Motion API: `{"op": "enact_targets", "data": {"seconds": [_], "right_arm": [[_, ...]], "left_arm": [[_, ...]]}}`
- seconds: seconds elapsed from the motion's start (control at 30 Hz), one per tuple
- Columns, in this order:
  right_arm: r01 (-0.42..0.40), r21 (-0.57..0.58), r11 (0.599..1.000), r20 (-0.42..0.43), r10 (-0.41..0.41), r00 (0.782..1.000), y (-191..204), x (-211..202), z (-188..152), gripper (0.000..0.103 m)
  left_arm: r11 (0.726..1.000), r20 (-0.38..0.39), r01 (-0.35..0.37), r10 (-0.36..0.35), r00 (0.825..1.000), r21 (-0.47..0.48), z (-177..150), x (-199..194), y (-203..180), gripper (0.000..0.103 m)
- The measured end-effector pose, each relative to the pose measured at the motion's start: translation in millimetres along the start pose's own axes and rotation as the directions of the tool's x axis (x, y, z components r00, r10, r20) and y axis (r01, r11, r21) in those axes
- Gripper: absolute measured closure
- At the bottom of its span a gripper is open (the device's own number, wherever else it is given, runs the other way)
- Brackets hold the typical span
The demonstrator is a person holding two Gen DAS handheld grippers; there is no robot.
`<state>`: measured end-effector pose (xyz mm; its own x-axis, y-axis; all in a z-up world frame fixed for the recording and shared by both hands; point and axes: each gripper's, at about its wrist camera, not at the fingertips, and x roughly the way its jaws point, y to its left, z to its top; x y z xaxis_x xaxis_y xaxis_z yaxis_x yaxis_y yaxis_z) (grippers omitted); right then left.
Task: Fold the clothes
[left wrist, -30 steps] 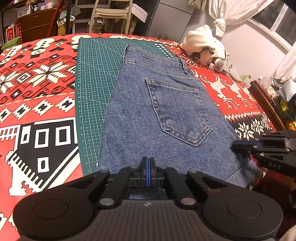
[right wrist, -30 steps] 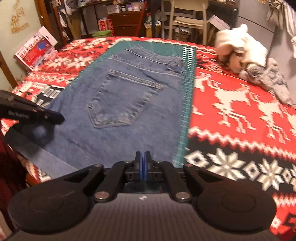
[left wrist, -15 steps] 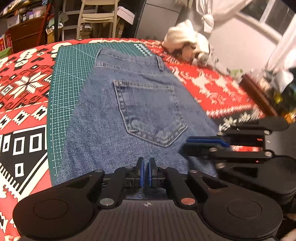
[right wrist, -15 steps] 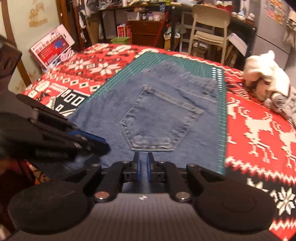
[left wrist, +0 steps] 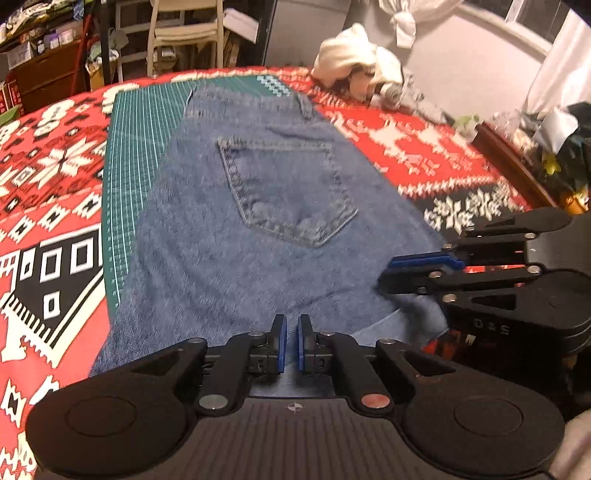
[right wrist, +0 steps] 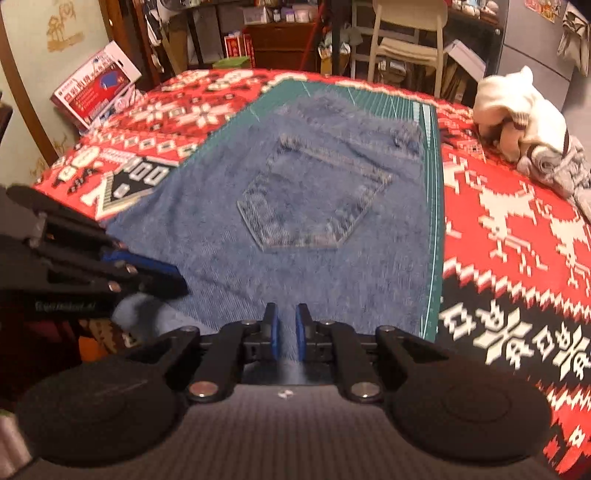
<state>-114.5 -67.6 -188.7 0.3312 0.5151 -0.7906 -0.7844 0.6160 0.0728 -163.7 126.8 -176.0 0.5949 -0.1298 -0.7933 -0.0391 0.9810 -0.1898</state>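
Folded blue jeans lie flat, back pocket up, on a green cutting mat. My left gripper hovers at the near edge of the denim with a narrow gap between its blue pads and nothing pinched. My right gripper stands the same way at the near edge, slightly open, with cloth showing behind the gap. The right gripper also shows in the left wrist view over the jeans' near right corner. The left gripper shows in the right wrist view over the near left corner.
A red patterned cloth covers the table. A pile of white and grey clothes lies at the far right. A chair stands beyond the table, a box leans at the left, and a cluttered wooden side table stands at the right.
Both grippers went from shut to slightly open, letting go of the jeans' near edge. They also drew closer together over the near end of the denim.
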Motion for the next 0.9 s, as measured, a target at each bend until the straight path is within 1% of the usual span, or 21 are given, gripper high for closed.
{"op": "enact_targets", "data": {"seconds": [0.1,0.2,0.27,0.37,0.43,0.53,0.6,0.67,0.73,0.8,0.9], "right_arm": [[-0.013,-0.03,0.999,0.023,0.013,1.0,8,6,13,0.092],[-0.018,-0.049,0.999,0.012,0.018,1.0,15,18,19,0.092],[-0.02,-0.049,0.999,-0.005,0.019,1.0,16,23,15,0.092],[-0.03,-0.047,0.998,-0.007,0.029,1.0,13,18,6,0.092],[-0.035,-0.014,0.999,-0.015,0.035,0.999,7,15,5,0.092],[0.007,0.034,0.999,0.02,-0.007,1.0,-11,6,11,0.091],[0.028,0.07,0.997,0.027,-0.03,0.999,-23,6,15,0.091],[0.045,0.093,0.995,0.017,-0.047,0.999,-33,12,17,0.091],[0.052,0.111,0.992,0.006,-0.053,0.999,-40,17,15,0.091],[0.05,0.119,0.992,0.004,-0.051,0.999,-41,19,9,0.091],[0.049,0.107,0.993,0.004,-0.05,0.999,-39,12,0,0.091]], "left_arm": [[1.0,0.014,-0.009,0.009,1.0,0.005,9,6,-3,0.099],[0.999,-0.013,-0.041,0.041,0.999,0.015,12,15,-1,0.099],[0.999,-0.016,-0.041,0.041,0.999,0.006,7,14,4,0.099],[0.999,-0.027,-0.024,0.024,0.999,-0.035,1,7,12,0.099],[0.998,-0.026,-0.03,0.029,0.999,-0.056,0,2,16,0.099],[0.996,0.019,-0.054,0.056,0.998,-0.071,4,-6,22,0.099],[0.993,0.034,-0.07,0.073,0.997,-0.091,11,-4,30,0.099],[0.991,0.029,-0.09,0.093,0.995,-0.099,15,1,37,0.098],[0.989,0.002,-0.12,0.12,0.993,-0.086,16,7,41,0.098],[0.99,0.001,-0.119,0.12,0.993,-0.075,12,6,45,0.098],[0.989,-0.006,-0.119,0.119,0.993,-0.082,5,0,48,0.098]]}}
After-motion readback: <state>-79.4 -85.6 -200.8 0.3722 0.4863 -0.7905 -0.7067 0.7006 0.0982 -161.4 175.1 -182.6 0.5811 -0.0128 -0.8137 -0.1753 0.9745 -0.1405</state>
